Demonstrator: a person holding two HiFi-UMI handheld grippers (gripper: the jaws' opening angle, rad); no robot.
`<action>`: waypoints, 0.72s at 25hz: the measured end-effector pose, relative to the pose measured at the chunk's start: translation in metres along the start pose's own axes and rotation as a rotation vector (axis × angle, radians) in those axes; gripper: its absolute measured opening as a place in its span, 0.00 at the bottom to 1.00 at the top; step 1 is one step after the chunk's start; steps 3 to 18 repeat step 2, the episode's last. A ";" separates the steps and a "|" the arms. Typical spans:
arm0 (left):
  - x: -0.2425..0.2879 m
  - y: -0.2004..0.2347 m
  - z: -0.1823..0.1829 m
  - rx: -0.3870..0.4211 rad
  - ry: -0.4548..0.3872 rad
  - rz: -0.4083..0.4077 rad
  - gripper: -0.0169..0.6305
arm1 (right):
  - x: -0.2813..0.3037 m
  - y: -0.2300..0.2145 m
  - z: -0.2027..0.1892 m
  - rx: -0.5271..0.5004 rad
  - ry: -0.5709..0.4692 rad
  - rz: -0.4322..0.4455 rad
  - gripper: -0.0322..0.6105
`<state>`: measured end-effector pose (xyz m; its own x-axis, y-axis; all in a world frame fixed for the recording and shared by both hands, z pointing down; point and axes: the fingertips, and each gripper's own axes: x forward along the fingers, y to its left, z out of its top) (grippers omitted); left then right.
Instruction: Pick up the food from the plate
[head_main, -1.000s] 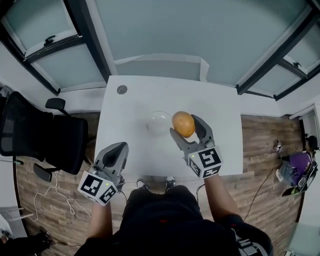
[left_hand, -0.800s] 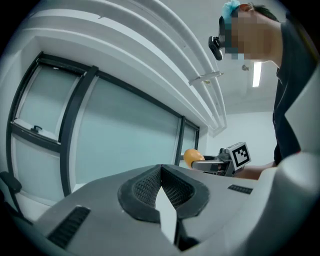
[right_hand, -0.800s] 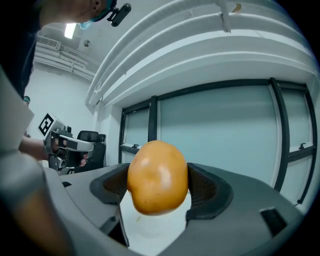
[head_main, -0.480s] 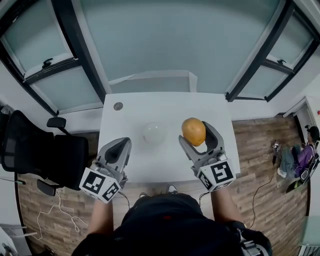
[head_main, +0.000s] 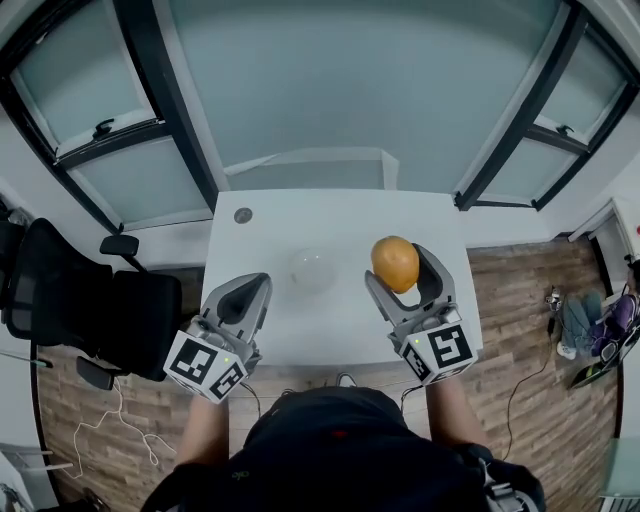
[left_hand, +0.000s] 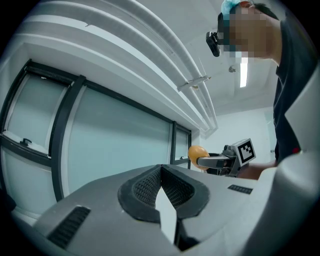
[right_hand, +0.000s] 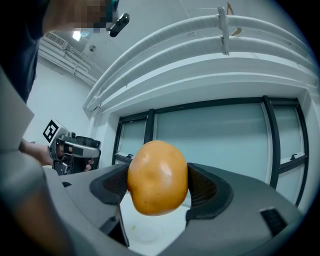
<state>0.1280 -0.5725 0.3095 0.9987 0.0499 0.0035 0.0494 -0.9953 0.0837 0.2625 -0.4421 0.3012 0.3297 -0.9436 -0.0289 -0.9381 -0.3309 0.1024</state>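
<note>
The right gripper (head_main: 401, 268) grips an orange fruit (head_main: 394, 262) between its jaws, raised above the right part of the white table (head_main: 340, 335). Left of it lies a pale round plate (head_main: 312, 268), perhaps clear glass. The left gripper (head_main: 249, 292) hovers over the table's near left edge, jaws together. A black office chair (head_main: 95, 300) stands further left.

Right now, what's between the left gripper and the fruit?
The plate on the white table lies roughly between the left gripper and the orange fruit. The head view shows it.
</note>
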 end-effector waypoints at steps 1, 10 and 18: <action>0.000 0.002 0.001 -0.002 0.002 0.000 0.06 | 0.002 0.001 0.001 0.001 0.002 0.001 0.62; 0.000 0.004 0.001 -0.003 0.005 0.000 0.06 | 0.004 0.002 0.002 0.002 0.004 0.002 0.62; 0.000 0.004 0.001 -0.003 0.005 0.000 0.06 | 0.004 0.002 0.002 0.002 0.004 0.002 0.62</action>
